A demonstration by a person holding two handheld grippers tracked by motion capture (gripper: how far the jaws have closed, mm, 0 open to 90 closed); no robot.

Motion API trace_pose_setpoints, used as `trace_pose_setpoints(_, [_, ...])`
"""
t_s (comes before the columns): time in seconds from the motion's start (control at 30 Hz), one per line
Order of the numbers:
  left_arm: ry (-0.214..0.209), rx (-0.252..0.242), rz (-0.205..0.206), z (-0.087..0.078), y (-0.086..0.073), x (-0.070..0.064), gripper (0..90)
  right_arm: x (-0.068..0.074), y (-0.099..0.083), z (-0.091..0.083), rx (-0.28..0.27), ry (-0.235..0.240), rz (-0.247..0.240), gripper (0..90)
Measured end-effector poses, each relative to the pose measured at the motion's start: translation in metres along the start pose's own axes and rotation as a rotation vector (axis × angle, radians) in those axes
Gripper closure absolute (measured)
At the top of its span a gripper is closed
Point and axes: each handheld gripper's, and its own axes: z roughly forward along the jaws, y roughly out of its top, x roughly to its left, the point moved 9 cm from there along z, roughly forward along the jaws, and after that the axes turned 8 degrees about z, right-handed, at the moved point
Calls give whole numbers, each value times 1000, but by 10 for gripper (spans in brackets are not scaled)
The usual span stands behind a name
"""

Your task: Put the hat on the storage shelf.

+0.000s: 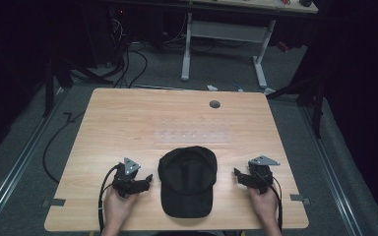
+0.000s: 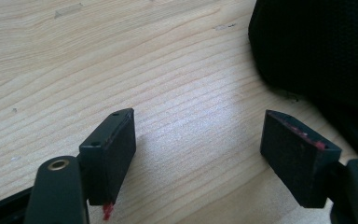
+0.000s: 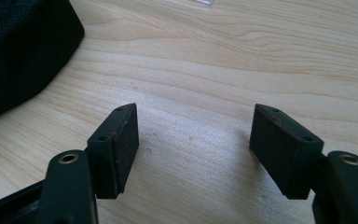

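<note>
Left gripper view – black cap (image 2: 317,46) cut off; left tool (image 2: 198,149) wide apart.

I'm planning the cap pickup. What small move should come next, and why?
Probably ease both grippers inward toward the black cap. The left gripper and right gripper flank it on the table, jaws open, not touching it.

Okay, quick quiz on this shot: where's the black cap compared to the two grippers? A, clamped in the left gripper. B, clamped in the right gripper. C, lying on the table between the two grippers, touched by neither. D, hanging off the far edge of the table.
C: the black cap lies flat on the table, with the left gripper and right gripper open at either side, clear of it.
</note>
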Motion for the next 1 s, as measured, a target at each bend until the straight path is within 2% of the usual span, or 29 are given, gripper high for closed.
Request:
trace_pose_setpoints(0.6, [1,0,0,0,0,0,267,1,1,1,2,-2,2,312])
trace_pose_setpoints(0.73, [1,1,2,0,0,0,267,-1,1,0,-1,-1,6,359])
trace_pose_setpoints(0.93, [2,0,1,0,0,0,266,-2,1,0,-5,-1,8,371])
trace_pose_setpoints(1.0, [1,0,1,0,0,0,266,-1,1,-2,-7,9,7,415])
